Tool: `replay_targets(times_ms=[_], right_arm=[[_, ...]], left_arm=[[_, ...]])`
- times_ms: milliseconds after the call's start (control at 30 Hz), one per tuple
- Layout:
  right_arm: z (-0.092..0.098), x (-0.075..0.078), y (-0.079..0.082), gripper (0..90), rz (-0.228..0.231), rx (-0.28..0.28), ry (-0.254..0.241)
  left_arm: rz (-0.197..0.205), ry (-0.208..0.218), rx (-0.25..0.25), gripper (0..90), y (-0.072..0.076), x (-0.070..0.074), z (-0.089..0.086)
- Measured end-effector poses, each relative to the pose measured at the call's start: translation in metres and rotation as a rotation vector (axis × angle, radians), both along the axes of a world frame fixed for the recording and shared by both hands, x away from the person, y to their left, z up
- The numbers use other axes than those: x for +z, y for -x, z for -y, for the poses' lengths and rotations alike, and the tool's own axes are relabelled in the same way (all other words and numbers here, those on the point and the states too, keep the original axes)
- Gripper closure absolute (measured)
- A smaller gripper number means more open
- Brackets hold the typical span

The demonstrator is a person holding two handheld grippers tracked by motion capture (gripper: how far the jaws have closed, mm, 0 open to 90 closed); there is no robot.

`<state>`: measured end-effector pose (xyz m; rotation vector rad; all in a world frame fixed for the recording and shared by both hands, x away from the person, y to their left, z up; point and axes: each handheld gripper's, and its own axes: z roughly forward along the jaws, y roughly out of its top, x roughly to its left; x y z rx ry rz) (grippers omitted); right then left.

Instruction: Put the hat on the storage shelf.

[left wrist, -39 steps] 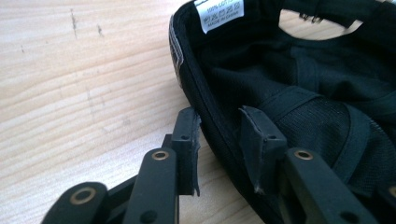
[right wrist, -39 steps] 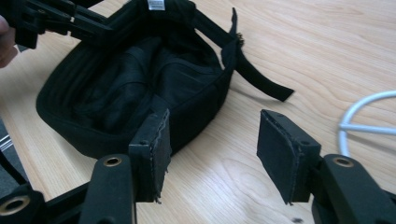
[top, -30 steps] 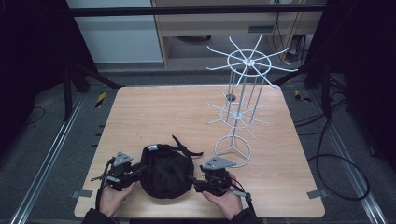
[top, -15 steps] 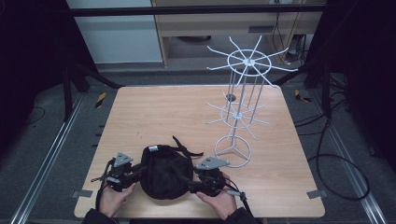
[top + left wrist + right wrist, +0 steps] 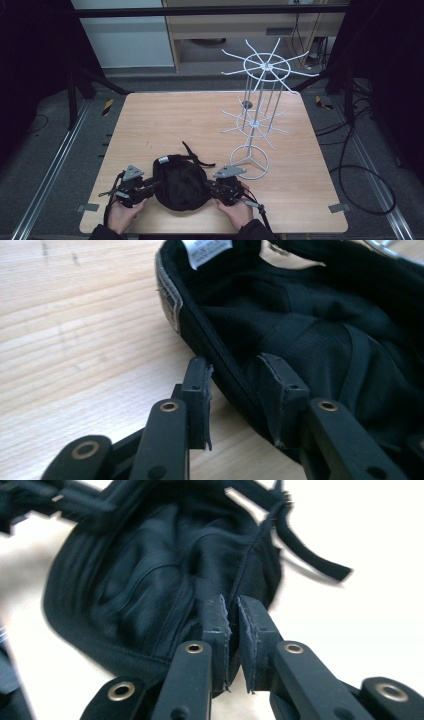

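A black cap (image 5: 180, 182) lies upside down near the table's front edge, its white label (image 5: 206, 249) and inner lining facing up. My left gripper (image 5: 152, 186) is at the cap's left side. It is open, with the cap's rim (image 5: 235, 385) passing between its two fingers (image 5: 199, 390). On the cap's right side, my right gripper (image 5: 212, 187) is shut on the cap's edge (image 5: 234, 615), the fabric pinched between its pads. The cap's strap (image 5: 310, 560) trails off beyond it.
A white wire rack (image 5: 260, 100) with spokes on two tiers stands at the right of the wooden table (image 5: 165, 120), and its ring base (image 5: 249, 162) sits just behind my right gripper. A person's hands (image 5: 237, 212) hold both grippers at the front edge.
My right gripper has shifted a little left, in against the cap's right edge. The left gripper and the rack have stayed put.
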<state>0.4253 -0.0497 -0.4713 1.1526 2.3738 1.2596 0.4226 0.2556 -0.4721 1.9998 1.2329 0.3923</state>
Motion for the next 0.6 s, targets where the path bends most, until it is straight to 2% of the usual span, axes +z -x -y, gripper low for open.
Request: replay_targets(times_ms=[67,167,233,300,400,433,467,500,533,567,600], right_arm=[[0.004,0.0,-0.003,80.8,0.0,-0.018,-0.008],[0.008,0.002,-0.003,69.2,-0.004,-0.032,-0.021],[0.009,0.005,-0.001,63.9,-0.006,-0.035,-0.028],[0.01,0.007,0.001,61.3,-0.018,-0.03,-0.033],[0.01,0.002,0.002,59.7,-0.037,-0.033,-0.015],[0.01,-0.002,0.0,58.9,-0.047,-0.039,-0.005],[0.01,-0.002,0.0,58.9,-0.047,-0.039,-0.005],[0.01,-0.003,-0.001,58.9,-0.06,-0.039,-0.009],[0.009,-0.007,-0.003,59.2,-0.074,-0.043,-0.007],[0.009,-0.007,-0.003,59.2,-0.074,-0.043,-0.007],[0.008,-0.01,-0.003,62.6,-0.1,-0.049,0.003]], left_arm=[[0.004,0.001,-0.003,63.6,0.002,0.001,0.002],[0.036,0.011,0.001,55.6,0.003,0.006,0.001],[0.061,0.023,0.019,50.2,0.001,0.009,-0.001],[0.068,0.031,0.038,48.7,-0.003,0.01,-0.004],[0.044,0.018,0.05,49.9,-0.009,0.006,-0.004],[0.009,0.028,0.043,56.4,-0.011,0.004,-0.005],[0.009,0.028,0.043,58.9,-0.011,0.004,-0.005],[-0.006,0.026,0.047,58.9,-0.012,0.002,-0.005],[-0.024,0.021,0.045,63.1,-0.012,0.001,-0.005],[-0.024,0.021,0.045,64.6,-0.012,0.001,-0.005],[-0.032,0.026,0.047,65.8,-0.012,0.0,-0.005]])
